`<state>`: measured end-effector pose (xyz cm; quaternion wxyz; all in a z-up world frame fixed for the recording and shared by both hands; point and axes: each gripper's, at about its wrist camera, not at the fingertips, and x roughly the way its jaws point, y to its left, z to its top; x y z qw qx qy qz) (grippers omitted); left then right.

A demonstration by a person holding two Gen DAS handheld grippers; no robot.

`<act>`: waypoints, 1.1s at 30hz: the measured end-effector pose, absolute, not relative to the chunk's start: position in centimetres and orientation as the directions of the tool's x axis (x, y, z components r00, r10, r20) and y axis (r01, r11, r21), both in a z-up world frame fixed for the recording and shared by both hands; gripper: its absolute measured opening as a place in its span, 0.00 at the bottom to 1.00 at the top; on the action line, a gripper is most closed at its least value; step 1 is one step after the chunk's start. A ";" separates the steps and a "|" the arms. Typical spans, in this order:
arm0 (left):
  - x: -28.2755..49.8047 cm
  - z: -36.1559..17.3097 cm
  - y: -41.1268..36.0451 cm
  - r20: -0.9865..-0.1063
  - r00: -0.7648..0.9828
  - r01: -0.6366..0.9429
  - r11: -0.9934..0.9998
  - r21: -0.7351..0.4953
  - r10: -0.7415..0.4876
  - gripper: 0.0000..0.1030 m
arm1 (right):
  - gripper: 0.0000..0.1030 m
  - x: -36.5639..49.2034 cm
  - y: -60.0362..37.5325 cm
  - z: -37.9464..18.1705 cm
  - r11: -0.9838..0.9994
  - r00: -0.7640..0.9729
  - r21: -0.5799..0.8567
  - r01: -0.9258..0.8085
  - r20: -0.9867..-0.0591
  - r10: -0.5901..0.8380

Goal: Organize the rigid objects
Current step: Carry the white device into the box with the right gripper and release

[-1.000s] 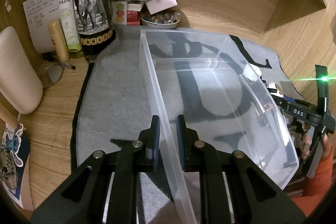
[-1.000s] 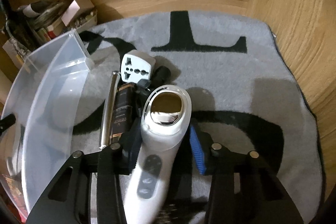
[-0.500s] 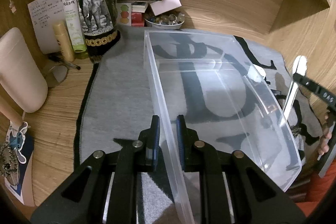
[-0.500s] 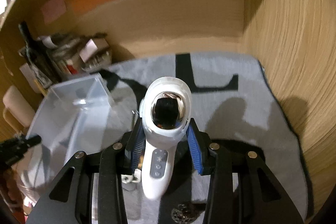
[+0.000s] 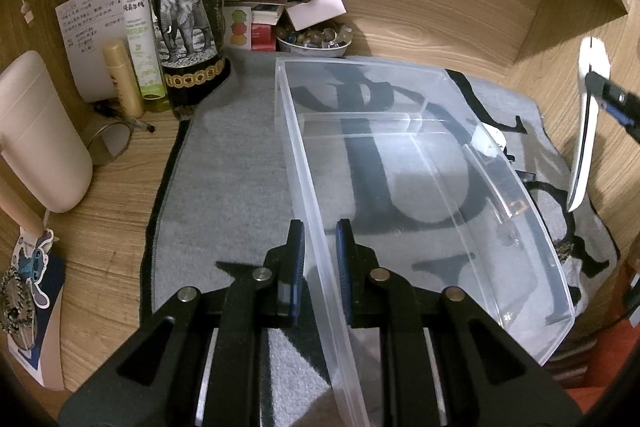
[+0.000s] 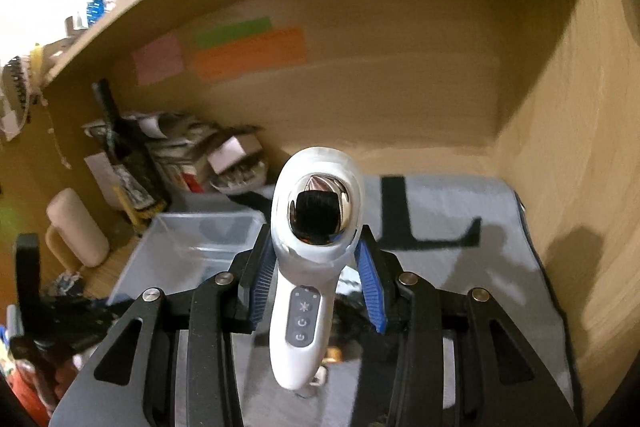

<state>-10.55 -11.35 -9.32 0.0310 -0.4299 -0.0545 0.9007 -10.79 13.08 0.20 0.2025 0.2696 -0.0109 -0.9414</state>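
Note:
A clear plastic bin (image 5: 420,187) lies on the grey mat (image 5: 232,179), and my left gripper (image 5: 319,247) is shut on its near left wall. The same bin (image 6: 192,247) shows at lower left in the right wrist view. My right gripper (image 6: 316,267) is shut on a white handheld device (image 6: 312,247) with a shiny round head and three grey buttons, lifted well above the mat (image 6: 480,267). In the left wrist view that device (image 5: 586,131) appears as a white blade shape at the far right edge, above the mat beside the bin.
Behind the bin stand a dark bottle with an elephant label (image 5: 184,11), a green spray bottle (image 5: 138,27), a bowl of small items (image 5: 316,37) and stacked papers. A beige mug (image 5: 36,131) sits left. Wooden walls close in at back and right (image 6: 560,107).
My right gripper has risen and tilted up with the white device, lifting it off the mat away from the plug adapter and dark items. The left gripper has kept still on the bin.

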 end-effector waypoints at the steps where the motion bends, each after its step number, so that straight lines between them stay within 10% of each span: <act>1: -10.6 -9.3 -11.4 -0.770 -0.630 -0.009 -0.992 -0.123 0.102 0.16 | 0.35 -10.8 12.8 0.4 -0.914 -0.772 0.126 0.386 -0.497 -0.395; 33: -10.3 -9.3 -11.5 -0.764 -0.632 -0.031 -0.990 -0.140 0.128 0.16 | 0.35 -15.0 2.7 -6.4 -0.714 -0.468 0.064 0.697 -0.715 -0.520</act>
